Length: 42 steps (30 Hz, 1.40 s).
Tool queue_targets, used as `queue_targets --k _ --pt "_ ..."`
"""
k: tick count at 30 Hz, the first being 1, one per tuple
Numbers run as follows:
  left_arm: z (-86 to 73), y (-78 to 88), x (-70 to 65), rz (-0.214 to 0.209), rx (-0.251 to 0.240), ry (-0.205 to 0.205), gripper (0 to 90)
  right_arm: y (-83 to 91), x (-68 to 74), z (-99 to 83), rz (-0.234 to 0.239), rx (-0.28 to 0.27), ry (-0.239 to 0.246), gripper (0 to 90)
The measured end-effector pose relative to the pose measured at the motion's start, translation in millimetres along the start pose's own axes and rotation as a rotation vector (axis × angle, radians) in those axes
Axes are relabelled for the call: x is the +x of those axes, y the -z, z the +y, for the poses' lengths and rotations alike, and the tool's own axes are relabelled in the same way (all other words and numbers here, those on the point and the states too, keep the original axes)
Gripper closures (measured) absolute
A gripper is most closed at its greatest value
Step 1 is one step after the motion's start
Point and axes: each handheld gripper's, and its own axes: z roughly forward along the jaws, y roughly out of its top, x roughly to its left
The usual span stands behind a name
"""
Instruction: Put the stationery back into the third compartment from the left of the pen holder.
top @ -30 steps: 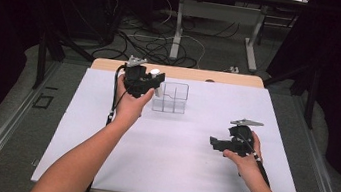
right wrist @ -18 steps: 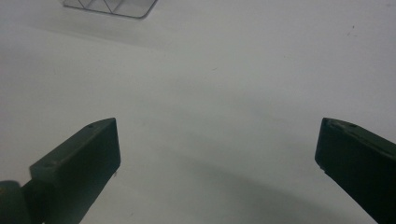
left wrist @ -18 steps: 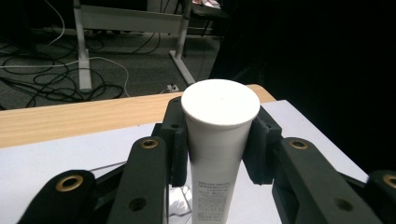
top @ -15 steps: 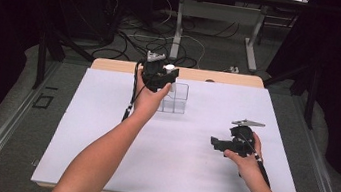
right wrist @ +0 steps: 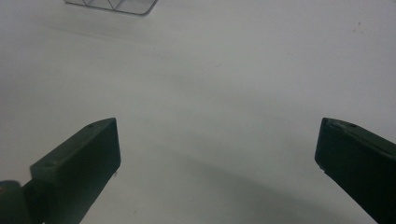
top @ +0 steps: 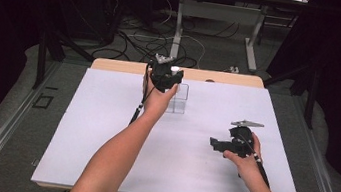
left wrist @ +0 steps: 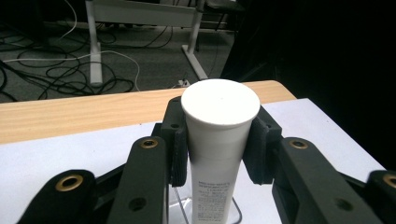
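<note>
left gripper view: white capped tube (left wrist: 219,140) pinched upright by left gripper (left wrist: 217,144), held above clear divided organizer (top: 178,98). right gripper (right wrist: 215,158) spread, idle. next, judged: lowering into compartment, alignment needed.

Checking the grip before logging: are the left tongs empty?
No, the left tongs are shut on a white tube, pads pressed against both its sides.

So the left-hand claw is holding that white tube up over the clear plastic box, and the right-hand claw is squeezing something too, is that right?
Not quite. The right gripper is squeezing nothing: in the right gripper view its jaws stand wide apart over the bare white table cover. The rest holds: the left gripper is shut on the white tube, held up at the clear plastic box.
</note>
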Motion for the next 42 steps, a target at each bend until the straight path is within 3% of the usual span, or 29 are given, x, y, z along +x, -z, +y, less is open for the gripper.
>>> queue_targets --k 9,25,33,39,42 --pt "-10.1 -15.5 -0.2 0.023 0.031 0.026 66.4 -2.2 1.7 -1.2 0.006 0.01 0.011 0.1" --pt "-23.1 -31.0 -4.2 0.023 0.067 0.043 66.2 -6.4 4.6 -3.0 0.014 0.029 0.017 0.9" --pt "-28.8 -34.0 -8.5 0.019 0.079 0.004 65.8 -7.2 5.8 -3.5 0.02 0.033 0.017 1.3" --pt "-27.8 -28.9 -11.9 0.01 0.058 -0.029 49.4 -8.0 6.1 -4.1 0.022 0.035 0.029 1.5" --pt "-24.3 -21.2 -13.1 -0.01 0.052 -0.039 46.2 -8.1 6.7 -4.2 0.018 0.037 0.03 1.5"
